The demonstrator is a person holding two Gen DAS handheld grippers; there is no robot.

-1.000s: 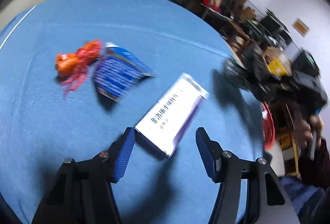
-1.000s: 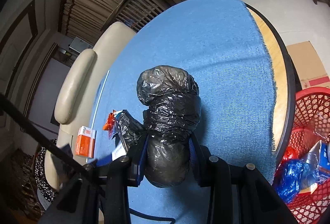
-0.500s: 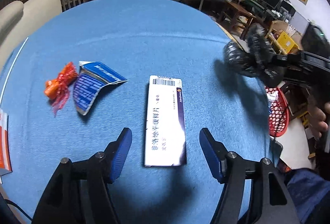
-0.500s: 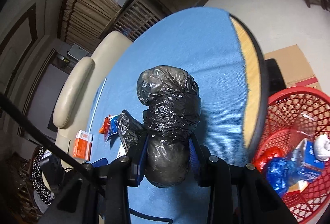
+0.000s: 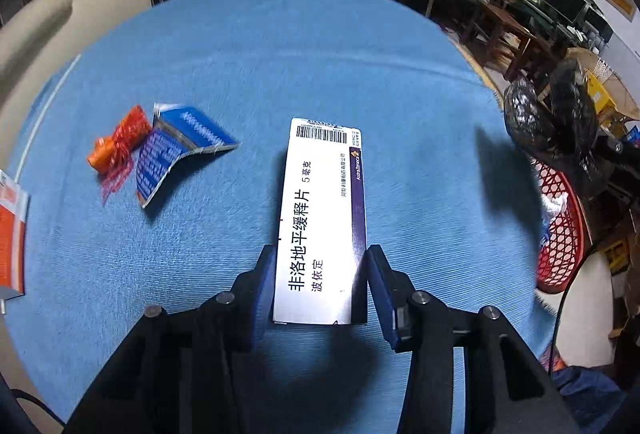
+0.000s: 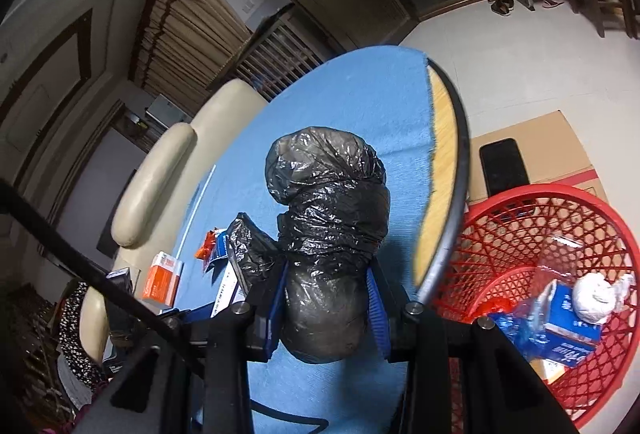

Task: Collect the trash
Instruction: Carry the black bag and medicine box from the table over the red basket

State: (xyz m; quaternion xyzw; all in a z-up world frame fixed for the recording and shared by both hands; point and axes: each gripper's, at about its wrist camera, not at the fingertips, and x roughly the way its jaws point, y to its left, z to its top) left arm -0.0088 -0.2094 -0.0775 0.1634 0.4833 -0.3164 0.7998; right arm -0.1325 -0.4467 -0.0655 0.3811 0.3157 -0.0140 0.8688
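A white medicine box [image 5: 320, 202] with a purple edge lies on the blue tablecloth [image 5: 280, 54]. Its near end sits between the fingers of my left gripper [image 5: 320, 258], whose jaws are closing, with both blue pads against the box's long sides. My right gripper [image 6: 326, 270] is shut on a black plastic bag bundle [image 6: 328, 194], held above the table near its right edge. That bundle [image 5: 552, 118] also shows at the far right of the left wrist view. A red mesh basket [image 6: 540, 190] stands on the floor beside the table with several pieces of trash inside.
A torn blue packet [image 5: 176, 150] and an orange wrapper [image 5: 116, 150] lie left of the box. An orange and white carton [image 5: 10, 234] sits at the table's left edge. A cream sofa [image 5: 80, 14] is behind. A black phone [image 6: 504, 166] rests on a cardboard box.
The left gripper has lined up with the white box and narrowed its jaws from wide apart onto its sides. The right gripper has carried the black bag toward the table's edge, bringing the basket closer.
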